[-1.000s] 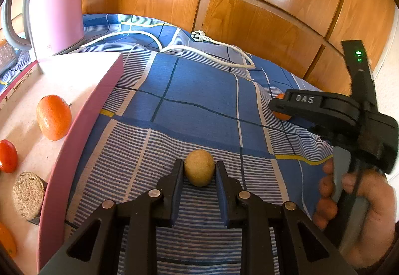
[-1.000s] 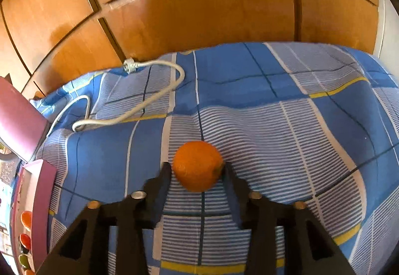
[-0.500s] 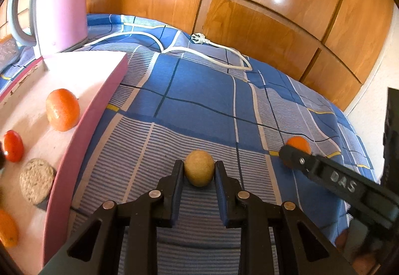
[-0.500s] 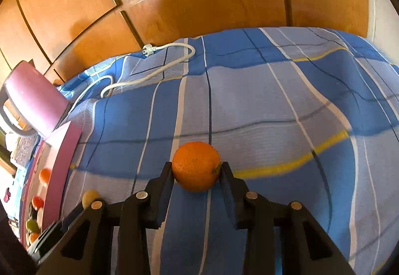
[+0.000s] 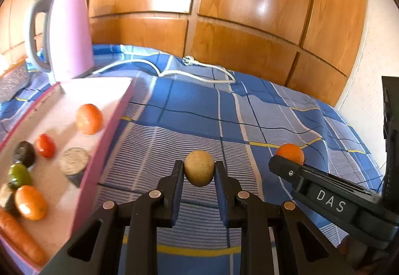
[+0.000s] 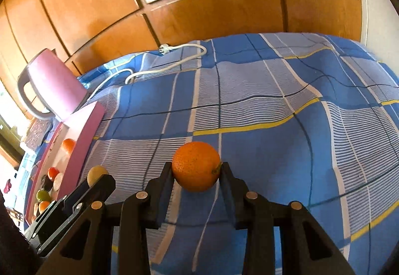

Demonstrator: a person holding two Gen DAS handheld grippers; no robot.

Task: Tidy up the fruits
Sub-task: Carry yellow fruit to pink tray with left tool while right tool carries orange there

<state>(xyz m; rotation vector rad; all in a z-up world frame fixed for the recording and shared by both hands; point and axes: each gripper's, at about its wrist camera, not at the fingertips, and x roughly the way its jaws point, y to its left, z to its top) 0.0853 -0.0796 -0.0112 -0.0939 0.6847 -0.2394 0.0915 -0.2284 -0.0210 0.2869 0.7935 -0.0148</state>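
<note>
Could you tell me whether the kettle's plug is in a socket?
No, the plug lies loose on the blue cloth, its white cord trailing back to the kettle.

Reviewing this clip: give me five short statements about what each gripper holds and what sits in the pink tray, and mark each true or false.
1. The left gripper is shut on a round tan-brown fruit. True.
2. The right gripper holds a green fruit. False: it is shut on a round orange fruit.
3. The pink rectangular tray is empty. False: it holds several fruits and a carrot.
4. A pink electric kettle stands behind the tray. True.
5. A white power cord lies on the blue checked cloth. True.
</note>
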